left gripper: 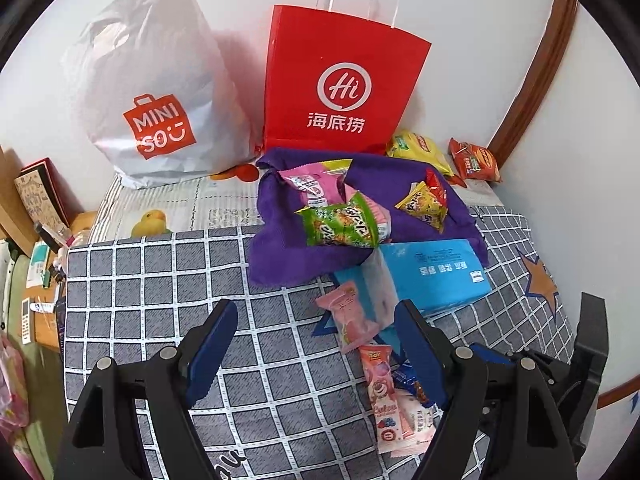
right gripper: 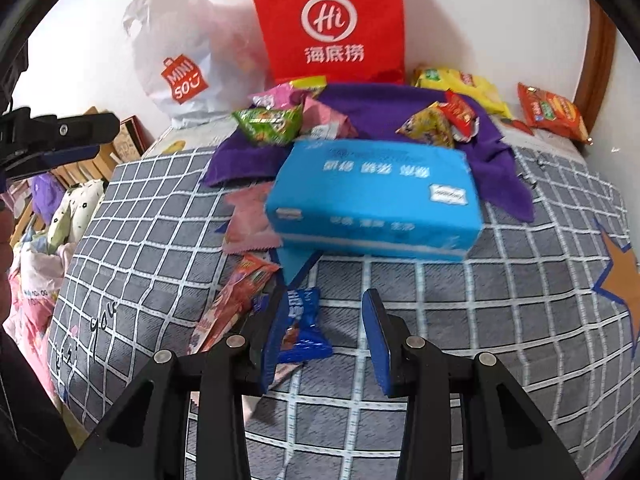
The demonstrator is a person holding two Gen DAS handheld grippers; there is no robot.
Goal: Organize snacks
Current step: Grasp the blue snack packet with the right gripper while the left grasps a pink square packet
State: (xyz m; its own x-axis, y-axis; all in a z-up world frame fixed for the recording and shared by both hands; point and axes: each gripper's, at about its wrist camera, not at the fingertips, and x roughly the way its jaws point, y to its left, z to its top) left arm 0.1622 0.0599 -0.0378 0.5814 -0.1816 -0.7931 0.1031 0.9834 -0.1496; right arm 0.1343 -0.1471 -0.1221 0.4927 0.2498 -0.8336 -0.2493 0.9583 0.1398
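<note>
Snack packets lie scattered on a grey checked bedspread. A green packet, a pink packet and a yellow packet rest on a purple cloth. Pink packets and a long pink bar lie in front of a blue tissue box. My left gripper is open and empty above the bedspread. My right gripper is open, with a small blue packet lying against its left finger; the blue box is just beyond.
A red paper bag and a white Miniso bag stand against the wall at the back. Yellow and red packets lie by the wall at the right. The bed's left edge drops to clutter.
</note>
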